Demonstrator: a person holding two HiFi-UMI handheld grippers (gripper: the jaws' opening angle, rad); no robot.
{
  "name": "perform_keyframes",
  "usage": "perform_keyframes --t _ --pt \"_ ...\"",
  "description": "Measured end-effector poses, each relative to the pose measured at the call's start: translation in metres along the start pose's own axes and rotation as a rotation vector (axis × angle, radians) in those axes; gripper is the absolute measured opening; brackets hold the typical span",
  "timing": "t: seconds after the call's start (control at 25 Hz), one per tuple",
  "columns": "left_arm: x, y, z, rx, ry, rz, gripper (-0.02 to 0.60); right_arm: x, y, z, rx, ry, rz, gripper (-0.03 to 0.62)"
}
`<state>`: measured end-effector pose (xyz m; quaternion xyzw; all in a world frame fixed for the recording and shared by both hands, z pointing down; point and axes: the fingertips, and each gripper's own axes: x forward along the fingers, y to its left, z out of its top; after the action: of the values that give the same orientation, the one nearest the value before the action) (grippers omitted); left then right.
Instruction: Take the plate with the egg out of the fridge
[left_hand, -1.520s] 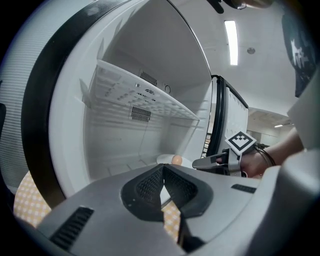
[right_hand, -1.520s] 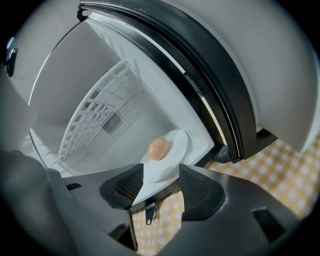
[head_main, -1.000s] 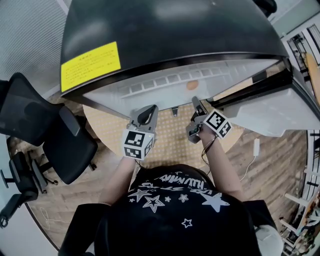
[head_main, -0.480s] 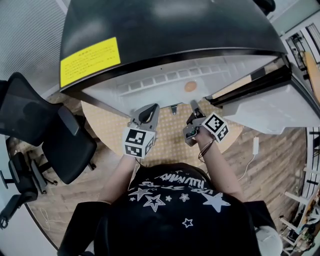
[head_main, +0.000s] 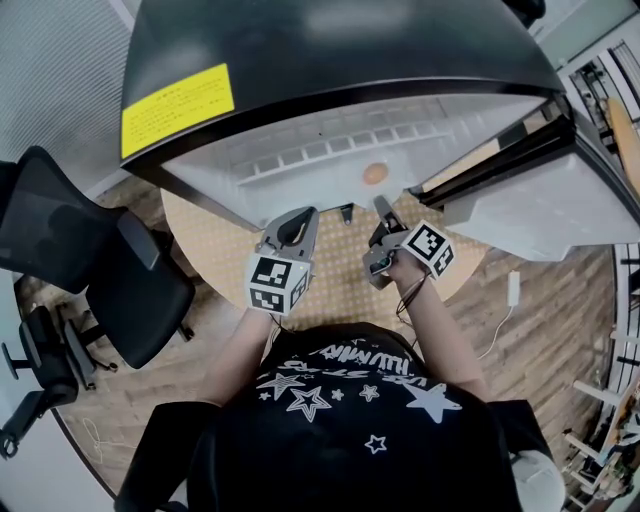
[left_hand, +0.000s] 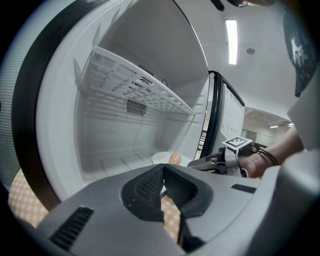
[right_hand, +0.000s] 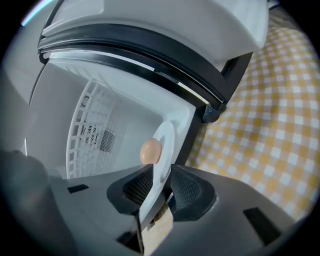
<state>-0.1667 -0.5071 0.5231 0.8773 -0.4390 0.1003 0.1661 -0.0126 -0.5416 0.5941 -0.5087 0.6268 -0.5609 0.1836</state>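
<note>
Bright even light, fisheye-warped dark edges

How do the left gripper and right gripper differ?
The left gripper is shut on nothing; the right gripper holds the plate rim between jaws that have just been opening. The left gripper stops short of the fridge; the right gripper reaches its opening. Both point inside.

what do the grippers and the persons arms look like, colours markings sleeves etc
The left gripper and right gripper are both grey moulded plastic with dark ribbed pads. Each carries a white cube with black square markers. The person wears a black short-sleeved T-shirt printed with white stars and lettering, and thin dark bands round the right wrist.
</note>
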Motion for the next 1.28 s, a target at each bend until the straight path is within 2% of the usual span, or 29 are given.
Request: perform_keyframes --t 0.16,0.2,0.36,0.52,0.72,1.28 --pt "-0.001 -0.001 -0.005 0.011 0.013 0.005 0.006 0.01 -0.007 0.01 0.075 -0.029 0.01 0.095" --pt "-0.001 -0.001 -0.005 0.014 0.016 0.009 0.006 0.011 -0.008 0.011 0.095 -0.034 0.015 0.055" --pt "-0.009 -0.002 -0.006 0.026 0.017 0.032 0.006 0.007 -0.004 0.012 0.156 -0.053 0.071 0.04" --pt "-0.021 -0.008 -0.005 0.039 0.013 0.057 0.006 -0.009 0.01 0.006 0.118 -0.015 0.13 0.037" --pt "-0.041 -0.022 -0.002 0.048 -0.003 0.093 0.006 -0.038 0.027 -0.004 0.166 0.018 0.185 0.038" --pt "-0.095 -0.097 -0.004 0.068 -0.077 0.175 0.006 -0.134 0.035 -0.019 0.159 0.097 0.253 0.038"
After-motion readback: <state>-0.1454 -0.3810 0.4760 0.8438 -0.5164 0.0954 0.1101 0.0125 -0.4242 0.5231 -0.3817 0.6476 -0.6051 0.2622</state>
